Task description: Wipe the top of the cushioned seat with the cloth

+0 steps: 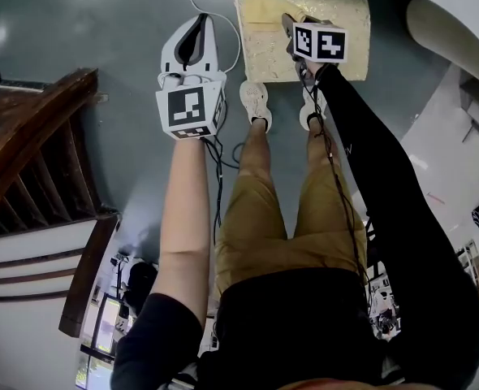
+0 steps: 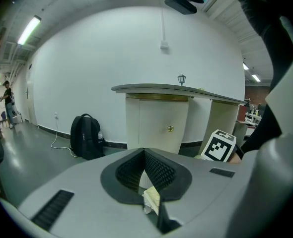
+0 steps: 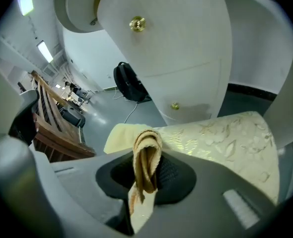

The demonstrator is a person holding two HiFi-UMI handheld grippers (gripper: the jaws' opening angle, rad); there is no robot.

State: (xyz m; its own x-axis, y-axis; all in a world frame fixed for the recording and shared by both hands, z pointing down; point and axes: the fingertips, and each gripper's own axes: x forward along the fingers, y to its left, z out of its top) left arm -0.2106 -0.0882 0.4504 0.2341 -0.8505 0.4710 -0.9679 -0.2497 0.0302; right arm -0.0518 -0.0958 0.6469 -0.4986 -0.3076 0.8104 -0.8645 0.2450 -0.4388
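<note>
Standing over the pale-yellow brocade cushioned seat (image 1: 337,15) on the glossy grey floor (image 1: 77,23), you are clamping the folded tan cloth (image 3: 147,152) in the right gripper (image 1: 292,29) above its top, so the wiping is seemingly just starting. The left gripper (image 1: 197,31) is idling beside the seat, jaws pinching a small pale scrap (image 2: 151,200); a black backpack (image 2: 87,135) is leaning against the white wall.
</note>
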